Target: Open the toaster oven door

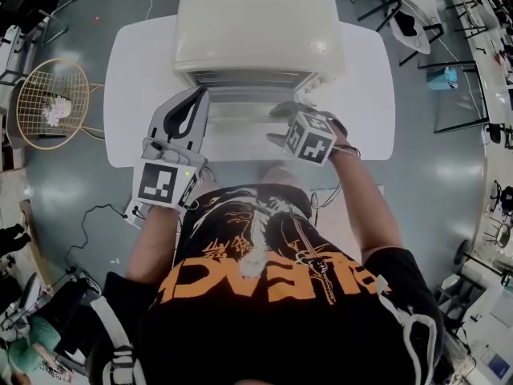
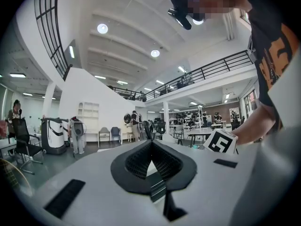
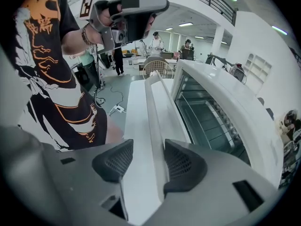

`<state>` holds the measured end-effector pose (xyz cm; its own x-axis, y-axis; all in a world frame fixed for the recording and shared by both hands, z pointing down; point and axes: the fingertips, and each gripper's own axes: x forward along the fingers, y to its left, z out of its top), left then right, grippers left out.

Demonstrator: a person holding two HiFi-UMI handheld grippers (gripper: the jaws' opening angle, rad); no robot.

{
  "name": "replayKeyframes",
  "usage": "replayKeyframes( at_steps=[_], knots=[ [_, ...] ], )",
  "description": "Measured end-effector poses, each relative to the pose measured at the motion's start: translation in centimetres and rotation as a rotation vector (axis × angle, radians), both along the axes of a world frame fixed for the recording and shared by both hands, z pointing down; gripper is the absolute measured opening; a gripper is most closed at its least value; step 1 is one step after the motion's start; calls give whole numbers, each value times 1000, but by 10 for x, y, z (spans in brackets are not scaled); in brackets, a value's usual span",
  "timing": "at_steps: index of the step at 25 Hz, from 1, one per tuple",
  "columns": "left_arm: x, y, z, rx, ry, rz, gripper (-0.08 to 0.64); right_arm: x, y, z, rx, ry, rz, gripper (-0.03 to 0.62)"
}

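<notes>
I am looking down at the toaster oven [image 1: 256, 30], which is sitting on the white surface [image 1: 136, 95] just ahead of both tools. Its door [image 1: 240, 119] is lying folded down towards me, right under the right hand-held gripper [image 1: 280, 125].

In the right gripper view, the right hand-held gripper [image 3: 148, 149] is reaching along the lowered door [image 3: 134, 126], released, with its jaws standing apart. The door's handle [image 3: 155, 107] is running as a long white ridge straight away between the two pads. It is passing close beside the right-hand pad [image 3: 181, 166], and I am seeing a clear gap to the left-hand pad [image 3: 115, 161], so nothing is being squeezed. Just to the right of these jaws the oven's mouth is gaping, and the wire rack [image 3: 207, 121] is showing inside it.

The left hand-held gripper [image 1: 199, 95] is hanging above the surface to the left of the right one, beside the oven's front left corner. In its own view, the left hand-held gripper [image 2: 151, 142] is clenched. Its jaw tips are meeting with nothing between them, and it is pointing out across the open hall. The right tool's marker cube [image 2: 220, 141] is showing off to its right, at the end of my forearm.
</notes>
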<state>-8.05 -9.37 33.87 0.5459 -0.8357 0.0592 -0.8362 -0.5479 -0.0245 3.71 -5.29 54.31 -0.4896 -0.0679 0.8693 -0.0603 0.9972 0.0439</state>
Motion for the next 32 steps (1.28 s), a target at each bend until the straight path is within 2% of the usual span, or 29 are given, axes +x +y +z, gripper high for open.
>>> replayKeyframes(
  at_steps=[6,10,12,14,18,19,21,23,27,30,32],
  knots=[
    [3,2,31,-33,-77,36,21,-1,3,2,5,-50,37,218],
    [4,3,74,-113,-190,98,21,-3,5,3,16,-58,50,213],
    [7,5,95,-168,-278,152,21,-3,5,3,21,-57,51,211],
    [10,7,115,-193,-447,223,21,-3,6,4,22,-57,52,210],
    [12,4,152,-163,-954,385,23,-2,6,4,22,-55,55,210],
    [14,4,161,-166,-1054,436,23,-1,6,4,23,-54,57,210],
    [17,7,176,-198,-1177,539,36,-1,6,5,23,-52,60,210],
    [18,11,183,-246,-1214,613,43,-2,7,5,24,-52,61,210],
    [20,9,182,-337,-1190,676,58,0,6,5,27,-53,66,210],
    [19,7,184,-366,-1245,707,91,-1,6,7,25,-53,67,210],
    [20,12,187,-392,-1285,750,58,0,8,7,24,-53,68,210]
  ],
)
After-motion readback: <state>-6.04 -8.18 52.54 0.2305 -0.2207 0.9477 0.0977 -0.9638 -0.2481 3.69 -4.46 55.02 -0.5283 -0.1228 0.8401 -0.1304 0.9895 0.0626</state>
